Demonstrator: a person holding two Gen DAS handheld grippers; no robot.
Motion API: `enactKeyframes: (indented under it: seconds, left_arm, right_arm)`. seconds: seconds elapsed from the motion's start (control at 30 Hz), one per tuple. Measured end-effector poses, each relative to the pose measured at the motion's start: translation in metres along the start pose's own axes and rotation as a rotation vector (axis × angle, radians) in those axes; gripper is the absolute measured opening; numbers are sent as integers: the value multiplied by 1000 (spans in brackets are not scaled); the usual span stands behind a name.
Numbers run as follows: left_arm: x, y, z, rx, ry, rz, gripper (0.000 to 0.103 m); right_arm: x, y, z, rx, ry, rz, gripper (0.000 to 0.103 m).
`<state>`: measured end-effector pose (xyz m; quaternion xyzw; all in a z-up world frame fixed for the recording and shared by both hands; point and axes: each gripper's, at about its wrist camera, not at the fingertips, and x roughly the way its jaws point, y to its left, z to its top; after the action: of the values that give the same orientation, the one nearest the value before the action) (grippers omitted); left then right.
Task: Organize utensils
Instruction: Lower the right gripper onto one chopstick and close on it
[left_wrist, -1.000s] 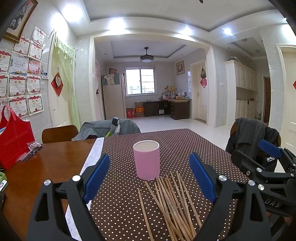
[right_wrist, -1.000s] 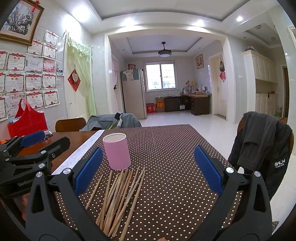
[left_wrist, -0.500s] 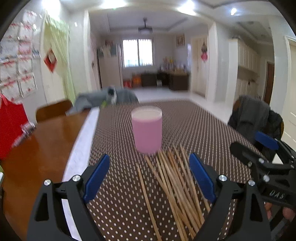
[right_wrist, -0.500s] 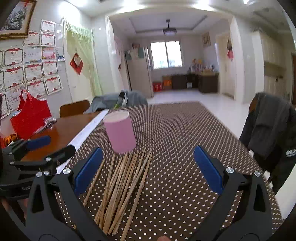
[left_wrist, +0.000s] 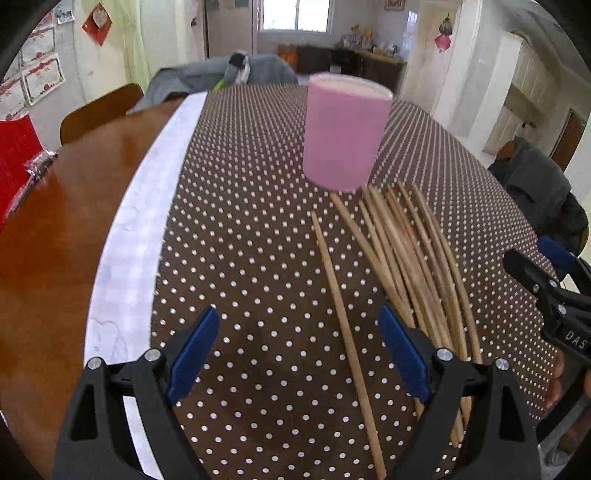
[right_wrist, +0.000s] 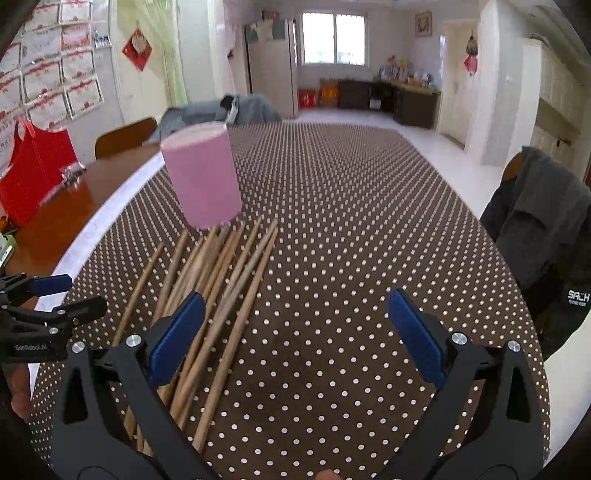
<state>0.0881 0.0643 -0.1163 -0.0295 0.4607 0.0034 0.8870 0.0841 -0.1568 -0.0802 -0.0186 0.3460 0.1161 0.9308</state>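
change: both views tipped down & closer vs 1 s ago
left tool: wide open, empty, over lone wooden chopstick
right tool: wide open, empty
chopstick pile: flat on dotted brown surface, tips by pink cylindrical cup
meaning: pickup approach, nothing sorted yet

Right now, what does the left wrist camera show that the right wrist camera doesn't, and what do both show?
Only the left wrist view shows the right gripper at its right edge, open. Only the right wrist view shows the left gripper at its left edge, the window and the whole red bag. Both show the upright pink cup, the loose wooden chopsticks and the polka-dot tablecloth.
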Motion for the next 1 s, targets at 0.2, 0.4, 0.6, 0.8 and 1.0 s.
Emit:
enactKeyframes:
  seconds: [0.2,0.4,0.6,0.8,1.0]
  left_arm:
    - [17,-8,3,8,42,-11,85]
    - [34,-16,12,57,90,31,52]
    - [35,-22,21,87,92,29,46]
    - [38,-24,28,93,118,26,34]
    - [40,-20,35,78,142,-3,9]
  right_arm:
    - [28,-5,4,-13,103,18,97]
    - [46,-8,9,-63,172,-29,97]
    - [65,0,14,-94,235,-3,97]
    - [88,12,12,-153,299,-29,97]
    - [103,-1,19,-144,388,49,96]
